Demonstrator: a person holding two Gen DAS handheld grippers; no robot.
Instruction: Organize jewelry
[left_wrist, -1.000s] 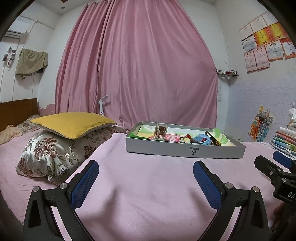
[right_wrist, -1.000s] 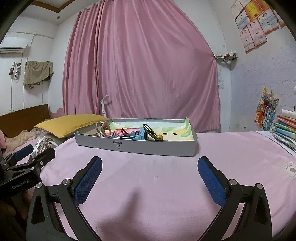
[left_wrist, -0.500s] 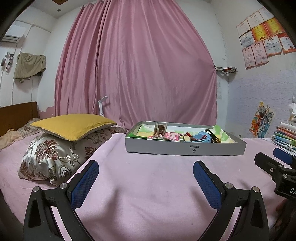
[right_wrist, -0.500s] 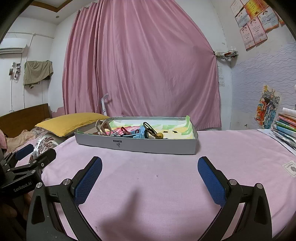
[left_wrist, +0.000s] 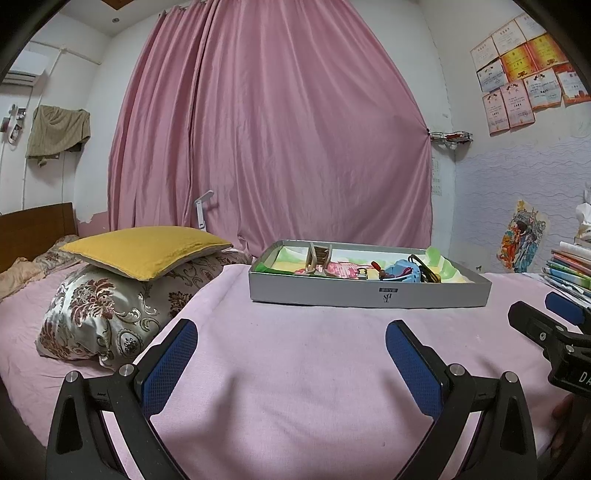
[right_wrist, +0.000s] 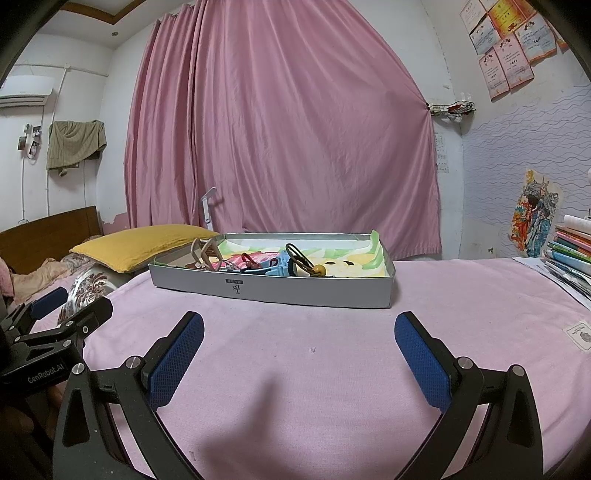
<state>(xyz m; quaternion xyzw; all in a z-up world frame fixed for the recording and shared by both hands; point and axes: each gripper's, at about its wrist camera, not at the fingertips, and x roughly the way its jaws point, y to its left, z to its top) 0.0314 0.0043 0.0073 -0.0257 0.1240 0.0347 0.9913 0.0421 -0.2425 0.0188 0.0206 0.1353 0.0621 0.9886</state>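
Right wrist view: a shallow grey cardboard tray (right_wrist: 273, 290) holding mixed hair clips and trinkets (right_wrist: 258, 260) sits on the pink bedspread (right_wrist: 295, 369), well ahead of both grippers. Right gripper (right_wrist: 299, 341) and left gripper (left_wrist: 291, 349) hover with jaws spread wide, holding nothing.

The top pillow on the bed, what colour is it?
Mustard yellow; the top pillow lies on a floral patterned one. Left wrist view shows it best.

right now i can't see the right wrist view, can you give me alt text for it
The open right tongs hover empty over a pink bedspread, aimed at a shallow grey tray of jumbled jewelry and hair accessories. The left tongs show at the left edge, a pink curtain behind.
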